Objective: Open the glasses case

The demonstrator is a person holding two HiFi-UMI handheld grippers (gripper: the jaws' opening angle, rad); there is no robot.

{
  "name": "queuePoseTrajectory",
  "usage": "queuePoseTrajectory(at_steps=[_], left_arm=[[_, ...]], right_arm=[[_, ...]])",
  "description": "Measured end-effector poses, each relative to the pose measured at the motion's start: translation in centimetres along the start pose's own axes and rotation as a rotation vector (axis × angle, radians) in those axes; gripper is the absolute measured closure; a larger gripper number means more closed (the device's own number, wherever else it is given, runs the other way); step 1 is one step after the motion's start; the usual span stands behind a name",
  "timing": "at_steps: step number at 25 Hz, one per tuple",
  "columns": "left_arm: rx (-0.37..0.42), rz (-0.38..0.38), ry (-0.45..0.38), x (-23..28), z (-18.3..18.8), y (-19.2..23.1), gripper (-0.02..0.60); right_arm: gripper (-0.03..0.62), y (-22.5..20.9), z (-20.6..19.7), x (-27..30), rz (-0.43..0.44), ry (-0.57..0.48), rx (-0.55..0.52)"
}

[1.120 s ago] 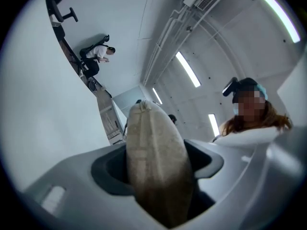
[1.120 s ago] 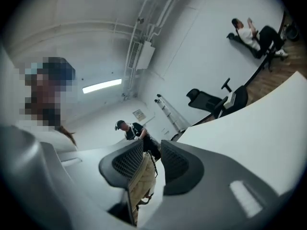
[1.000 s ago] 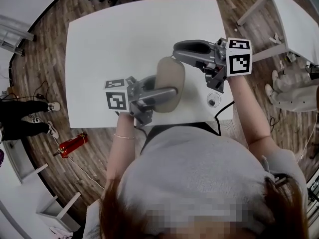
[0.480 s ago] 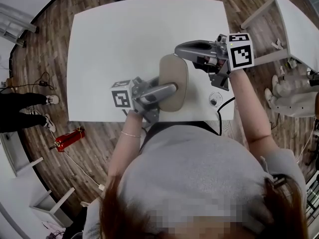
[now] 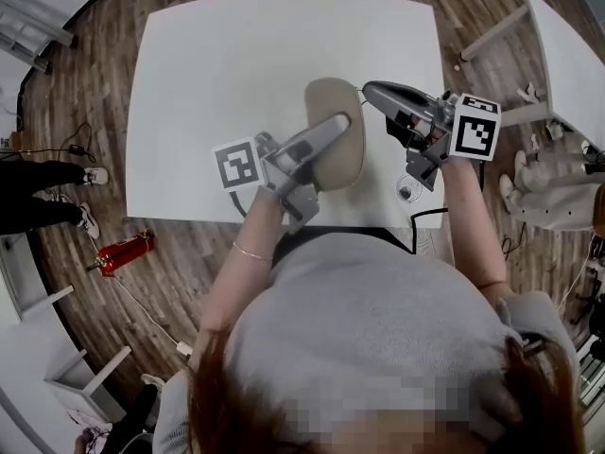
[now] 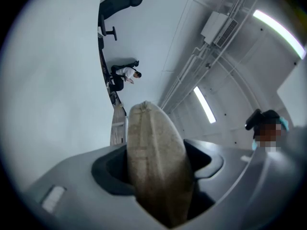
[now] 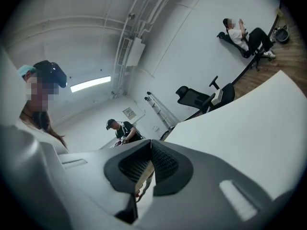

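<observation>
A beige oval glasses case (image 5: 331, 97) is held just above the white table (image 5: 236, 64), near its front edge. My left gripper (image 5: 336, 126) comes in from the lower left and is shut on the case, one jaw on each broad side. In the left gripper view the case (image 6: 153, 138) stands edge-on between the jaws of that gripper (image 6: 156, 152). My right gripper (image 5: 371, 89) reaches in from the right, its tips at the case's upper right rim. In its own view the right gripper (image 7: 150, 143) has its pads pressed together, and nothing I can make out lies between them.
A small round object (image 5: 405, 192) with a black cable lies on the table's front right corner. A second white table (image 5: 567, 55) stands to the right. A red extinguisher (image 5: 118, 253) lies on the wooden floor at left, near someone's legs (image 5: 38, 206).
The left gripper has rolled and swung its jaws up and to the right, carrying the case with it. The right gripper has shifted right and now meets the case's upper right rim.
</observation>
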State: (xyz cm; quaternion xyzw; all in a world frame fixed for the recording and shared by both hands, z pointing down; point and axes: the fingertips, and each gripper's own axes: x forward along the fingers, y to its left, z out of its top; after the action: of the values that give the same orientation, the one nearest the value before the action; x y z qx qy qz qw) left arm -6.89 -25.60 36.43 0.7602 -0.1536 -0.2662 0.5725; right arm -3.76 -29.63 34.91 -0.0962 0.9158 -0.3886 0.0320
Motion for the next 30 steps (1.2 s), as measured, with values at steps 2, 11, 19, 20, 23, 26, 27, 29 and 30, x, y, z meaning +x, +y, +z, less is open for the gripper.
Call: queuePoseTrajectory(at_steps=[2,11,19,20,23,26,27,29,30], left_arm=[[0.026,0.051,-0.020,0.7,0.7,-0.4,0.258],[0.191,0.140,-0.033,4.2,3.4,-2.8,0.259],[0.159,0.117,-0.097,5.6,5.5,-3.8,0.258],[0.160,0.116,-0.102,6.1,5.9,-3.9,0.259],[0.162,0.115,-0.107,7.6,6.9,-4.2,0.258],[0.179,0.116,-0.107,8.2,7.3,-4.6,0.258],[0.181,0.117,-0.112,8.2,7.4,-4.6,0.259],[0.179,0.120,-0.128,8.0,7.6,-4.6,0.259],[0.177,0.121,-0.134,7.9,7.6,-4.5,0.259]], right_arm=[[0.586,0.4,0.1,-0.7,-0.031,-0.029,-0.028],[0.586,2.7,0.8,-3.7,-0.127,-0.165,-0.142],[0.586,4.2,1.0,-4.5,-0.164,-0.144,-0.274],[0.586,4.2,1.2,-4.7,-0.148,-0.144,-0.269],[0.586,4.4,1.9,-5.3,-0.130,-0.143,-0.293],[0.586,4.8,1.6,-5.4,-0.150,-0.125,-0.351],[0.586,4.9,1.3,-5.4,-0.158,-0.119,-0.372],[0.586,5.3,0.8,-5.3,-0.182,-0.108,-0.425],[0.586,5.4,0.5,-5.2,-0.198,-0.101,-0.455]])
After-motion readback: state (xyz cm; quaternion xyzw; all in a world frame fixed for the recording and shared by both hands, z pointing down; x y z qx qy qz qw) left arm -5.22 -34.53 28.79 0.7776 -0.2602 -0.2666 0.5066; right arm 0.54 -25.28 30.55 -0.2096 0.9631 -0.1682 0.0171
